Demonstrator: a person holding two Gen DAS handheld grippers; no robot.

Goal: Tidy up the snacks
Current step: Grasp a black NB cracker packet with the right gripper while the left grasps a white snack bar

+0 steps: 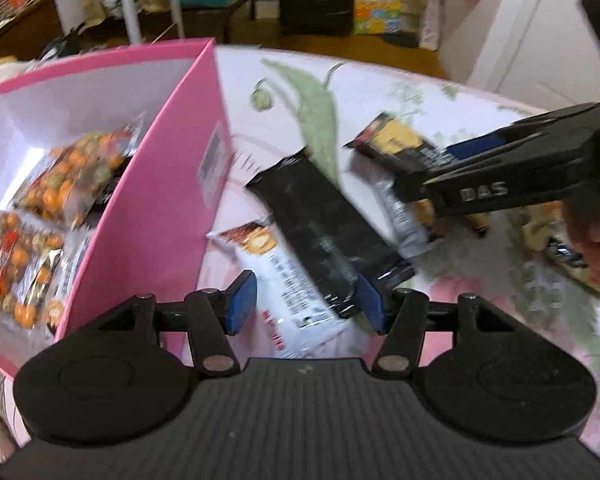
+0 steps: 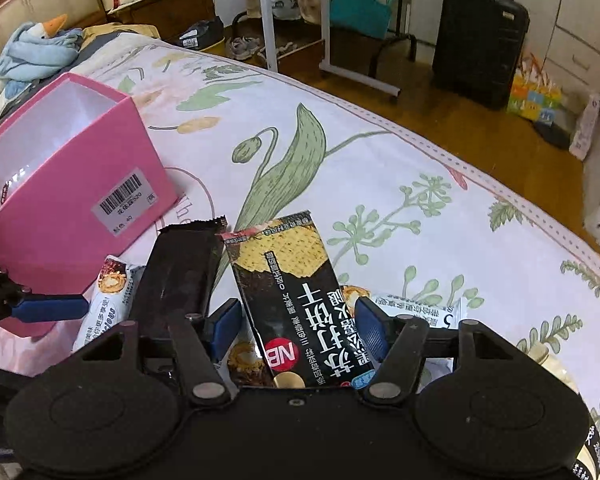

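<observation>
Two grippers agape: right gripper (image 2: pixel 296 330) astride "NB" cracker packet (image 2: pixel 296 300), left gripper (image 1: pixel 306 300) astride black packet (image 1: pixel 324 224)

Snack packets (image 2: pixel 288 296) lie flat beside the pink box (image 2: pixel 72 184).

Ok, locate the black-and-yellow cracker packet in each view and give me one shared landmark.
Left wrist view: cracker packet right of centre, partly under the right gripper.
Right wrist view: cracker packet at lower centre, between that gripper's blue pads.
Shared landmark: pink box, left of it in both.
</observation>
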